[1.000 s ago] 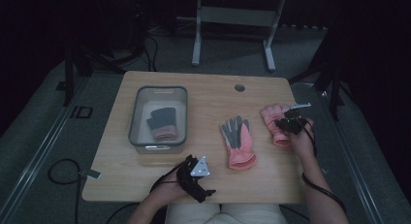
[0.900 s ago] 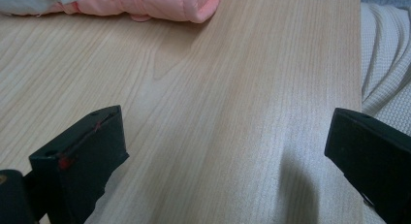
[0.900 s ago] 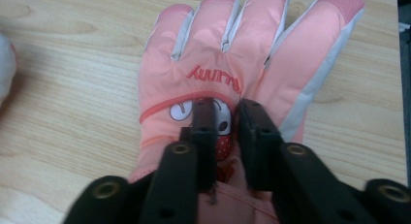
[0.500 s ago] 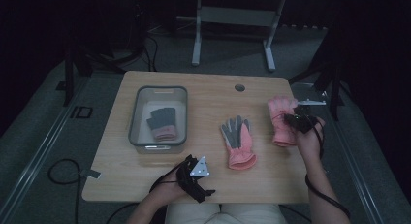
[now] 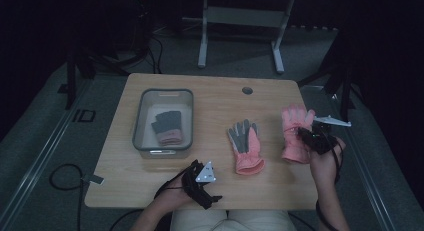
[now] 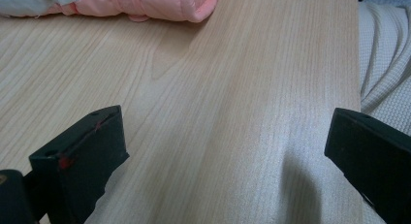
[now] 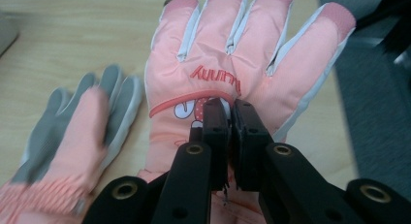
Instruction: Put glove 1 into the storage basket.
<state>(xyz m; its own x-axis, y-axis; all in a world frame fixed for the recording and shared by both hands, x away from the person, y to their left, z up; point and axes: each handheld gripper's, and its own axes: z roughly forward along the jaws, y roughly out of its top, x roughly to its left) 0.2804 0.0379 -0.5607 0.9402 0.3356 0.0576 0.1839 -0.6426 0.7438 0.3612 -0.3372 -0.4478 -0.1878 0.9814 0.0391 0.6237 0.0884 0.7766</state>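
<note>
My right gripper (image 5: 306,135) (image 7: 230,112) is shut on the back of a pink ski glove (image 5: 294,136) (image 7: 232,54), pinching its fabric just below the printed lettering. The glove is at the right side of the table, fingers pointing away from me. A second glove (image 5: 245,146) (image 7: 72,136) lies palm up in the middle, grey palm and pink cuff. My left gripper (image 5: 201,185) (image 6: 223,136) rests open near the front edge, nothing between its jaws; a pink cuff (image 6: 145,3) lies beyond it.
A clear plastic bin (image 5: 141,141) stands at the table's left and holds a grey-and-pink glove (image 5: 167,127). A round cable hole (image 5: 247,90) is at the back. The table's right edge (image 5: 320,191) runs close beside my right hand.
My right gripper has closed on the pink glove and carried it up and a little to the right. The left gripper has stayed put.
</note>
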